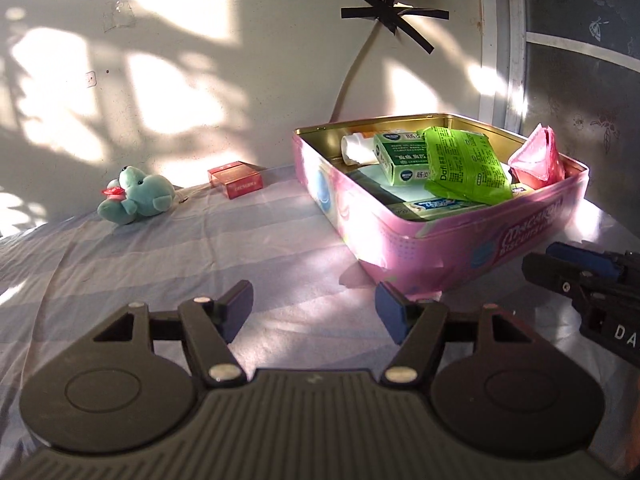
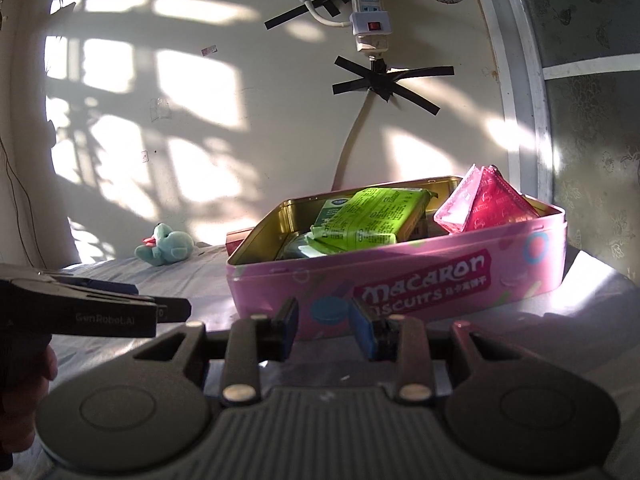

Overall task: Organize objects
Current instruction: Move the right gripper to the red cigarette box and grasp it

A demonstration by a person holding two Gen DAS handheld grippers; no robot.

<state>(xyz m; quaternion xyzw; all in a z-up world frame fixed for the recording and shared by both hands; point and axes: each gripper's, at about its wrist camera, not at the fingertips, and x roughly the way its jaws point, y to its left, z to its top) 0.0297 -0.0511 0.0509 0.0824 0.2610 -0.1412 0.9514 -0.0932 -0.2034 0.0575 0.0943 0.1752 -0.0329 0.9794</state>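
An open pink "Macaron Biscuits" tin (image 1: 440,248) (image 2: 420,264) stands on a striped sheet. It holds a lime green packet (image 1: 464,164) (image 2: 372,216), a green and white box (image 1: 400,156), a white bottle (image 1: 356,148) and a pink-red pouch (image 1: 540,156) (image 2: 488,204). Left of the tin, near the wall, lie a small red box (image 1: 236,178) and a teal plush toy (image 1: 136,196) (image 2: 164,246). My left gripper (image 1: 316,304) (image 2: 176,308) hovers open and empty over the sheet, short of the tin's near left corner. My right gripper (image 2: 326,324) (image 1: 540,260) is open by a narrow gap, empty, just before the tin's front wall.
A sunlit wall runs close behind the sheet, with a power strip (image 2: 370,8) and its taped cable (image 2: 376,84) above the tin. A window frame (image 2: 520,120) stands at the right. A hand (image 2: 24,380) holds the left gripper. Bare sheet (image 1: 160,264) lies between the toy and the grippers.
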